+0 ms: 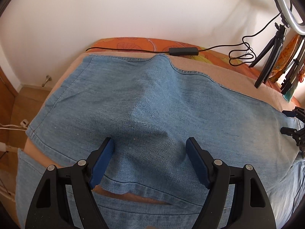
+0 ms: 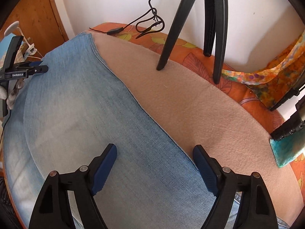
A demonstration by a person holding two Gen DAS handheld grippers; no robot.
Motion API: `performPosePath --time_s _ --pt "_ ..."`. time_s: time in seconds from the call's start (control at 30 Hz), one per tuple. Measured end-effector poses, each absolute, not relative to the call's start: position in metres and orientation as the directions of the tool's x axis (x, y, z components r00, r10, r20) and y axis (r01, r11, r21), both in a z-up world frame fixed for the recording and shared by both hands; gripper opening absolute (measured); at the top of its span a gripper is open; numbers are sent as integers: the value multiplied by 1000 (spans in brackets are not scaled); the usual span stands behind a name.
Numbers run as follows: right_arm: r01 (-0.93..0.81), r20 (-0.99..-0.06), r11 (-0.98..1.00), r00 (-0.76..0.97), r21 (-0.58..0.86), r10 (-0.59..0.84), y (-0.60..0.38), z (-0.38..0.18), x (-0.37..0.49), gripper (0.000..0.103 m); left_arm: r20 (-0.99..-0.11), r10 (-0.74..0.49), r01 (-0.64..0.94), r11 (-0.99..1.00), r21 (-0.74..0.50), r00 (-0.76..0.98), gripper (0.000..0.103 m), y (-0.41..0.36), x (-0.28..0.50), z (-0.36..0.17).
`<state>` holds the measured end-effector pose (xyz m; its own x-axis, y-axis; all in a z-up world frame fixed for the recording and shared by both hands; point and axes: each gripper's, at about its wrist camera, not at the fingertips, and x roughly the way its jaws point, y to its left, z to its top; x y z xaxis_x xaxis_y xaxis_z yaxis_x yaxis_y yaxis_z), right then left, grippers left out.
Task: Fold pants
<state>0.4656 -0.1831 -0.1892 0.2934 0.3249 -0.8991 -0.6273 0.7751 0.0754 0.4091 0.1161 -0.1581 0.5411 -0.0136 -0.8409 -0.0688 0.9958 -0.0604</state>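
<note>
Light blue denim pants (image 1: 152, 105) lie spread on a beige blanket (image 1: 238, 80), with one layer folded over another; a hem edge crosses near the bottom of the left wrist view. My left gripper (image 1: 149, 143) is open and empty just above the denim. The pants also fill the left half of the right wrist view (image 2: 85, 114). My right gripper (image 2: 154, 149) is open and empty, straddling the pants' right edge over the blanket (image 2: 190, 99). The right gripper shows at the left view's right edge (image 1: 293, 122); the left gripper shows at the right view's left edge (image 2: 40, 66).
A black tripod (image 2: 190, 28) stands on the blanket at the back right, under a ring light (image 1: 289, 5). A black cable with an inline switch (image 1: 183, 51) runs along the orange patterned cover (image 2: 192, 55) by the white wall. Colourful cloth (image 2: 266, 78) lies at far right.
</note>
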Motion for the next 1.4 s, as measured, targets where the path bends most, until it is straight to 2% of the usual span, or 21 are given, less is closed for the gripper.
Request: performPosePath --time_s 0.03,0.07,0.13,0.17,0.2,0.23,0.43,0.6,0.73,0.93,1.17,1.4 --pt "-630 -894 772 297 81 335 -183 -188 464 65 -843 -15 -70 996 -62 537 77 116 410 -161" --pt "-632 -889 770 299 87 346 -183 -186 462 57 -846 -14 -72 995 -62 533 77 116 411 -163" --pt "-622 -886 778 309 87 346 -184 -184 459 31 -851 -11 -73 996 -58 525 77 115 412 -168" --pt "-615 -884 783 309 97 352 -185 -184 458 25 -849 -5 -72 996 -51 529 77 114 412 -169" --pt "-609 -883 788 314 96 350 -186 -184 457 13 -847 0 -71 996 -45 532 77 114 411 -169" --pt "-601 -883 795 328 79 336 -188 -182 456 6 -846 2 -72 996 -43 533 77 113 411 -169" --pt "-580 -851 813 401 49 338 -181 -149 440 2 -849 -23 -82 994 -78 527 77 119 410 -166" --pt "-609 -792 790 447 71 416 -180 -101 398 2 -837 -72 -139 975 -173 542 76 135 403 -150" --pt "-666 -770 738 415 105 484 -168 -79 349 2 -802 -95 -136 967 -215 589 76 140 397 -122" --pt "-749 -804 644 285 152 521 -151 -97 283 2 -789 -89 -118 972 -201 608 79 125 406 -95" --pt "-794 -821 589 231 151 522 -146 -109 253 2 -851 -93 -198 954 -225 518 79 118 446 -116" --pt "-810 -820 570 230 138 524 -148 -113 247 2 -914 -8 -274 953 -130 406 79 100 495 -134"
